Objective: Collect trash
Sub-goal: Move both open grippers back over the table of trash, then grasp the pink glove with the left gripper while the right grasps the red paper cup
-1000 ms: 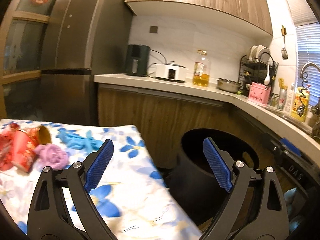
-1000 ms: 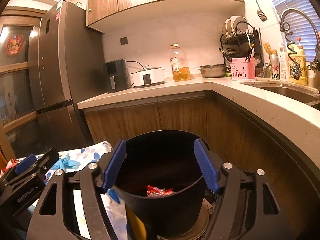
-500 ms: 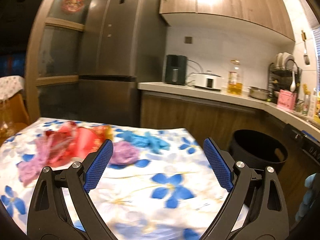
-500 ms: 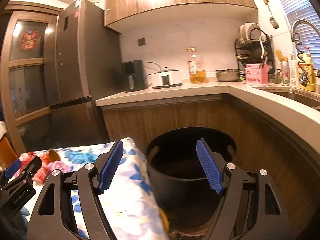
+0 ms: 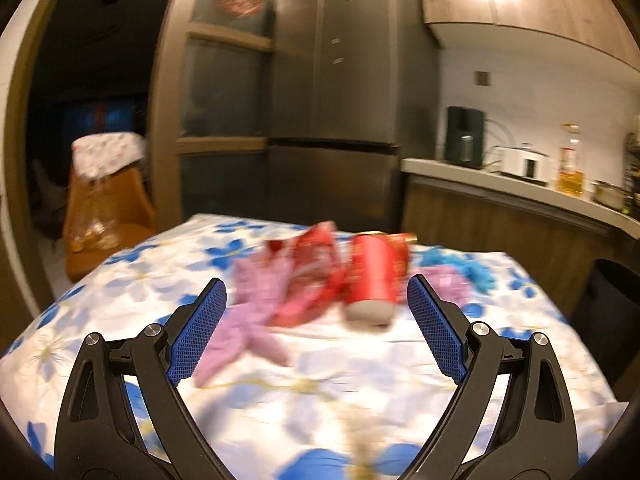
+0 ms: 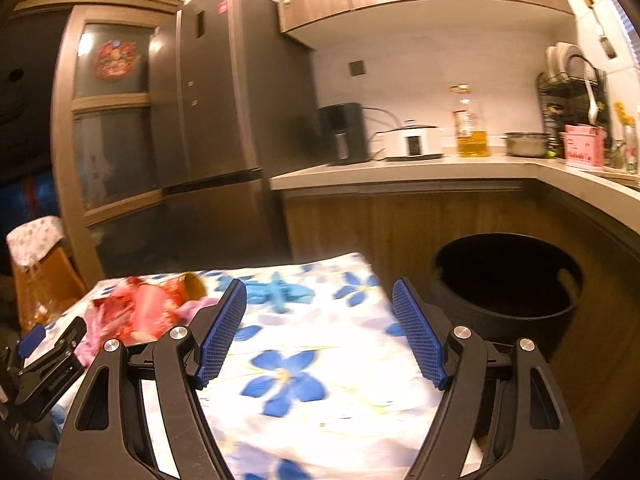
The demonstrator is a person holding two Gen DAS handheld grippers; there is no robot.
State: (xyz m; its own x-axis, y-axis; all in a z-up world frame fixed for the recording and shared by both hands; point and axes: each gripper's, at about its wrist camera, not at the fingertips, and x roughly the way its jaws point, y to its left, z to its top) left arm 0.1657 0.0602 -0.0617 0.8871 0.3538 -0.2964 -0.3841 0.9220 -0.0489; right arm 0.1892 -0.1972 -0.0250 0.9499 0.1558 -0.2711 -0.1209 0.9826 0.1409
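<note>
A heap of trash lies on the flowered tablecloth (image 5: 320,380): a red paper cup (image 5: 374,276) on its side, a red wrapper (image 5: 312,276), pink gloves (image 5: 256,312), a purple crumpled piece (image 5: 446,280) and a blue glove (image 5: 472,270). My left gripper (image 5: 316,320) is open, just short of the cup and wrapper, nothing between its blue pads. My right gripper (image 6: 320,328) is open and empty over the table's right part; the red cup (image 6: 160,308) and blue glove (image 6: 284,292) lie ahead to its left. The black bin (image 6: 508,292) stands right of the table.
A tall fridge (image 5: 340,112) and a kitchen counter (image 6: 420,168) with appliances and an oil bottle (image 6: 472,128) line the back. A wooden chair with a cloth (image 5: 104,200) stands left of the table. The left gripper's body (image 6: 44,364) shows at the right view's left edge.
Both grippers swung left, away from the black bin and toward the table. The trash heap moved from the left view's edge to straight ahead of the left gripper. Both stayed open.
</note>
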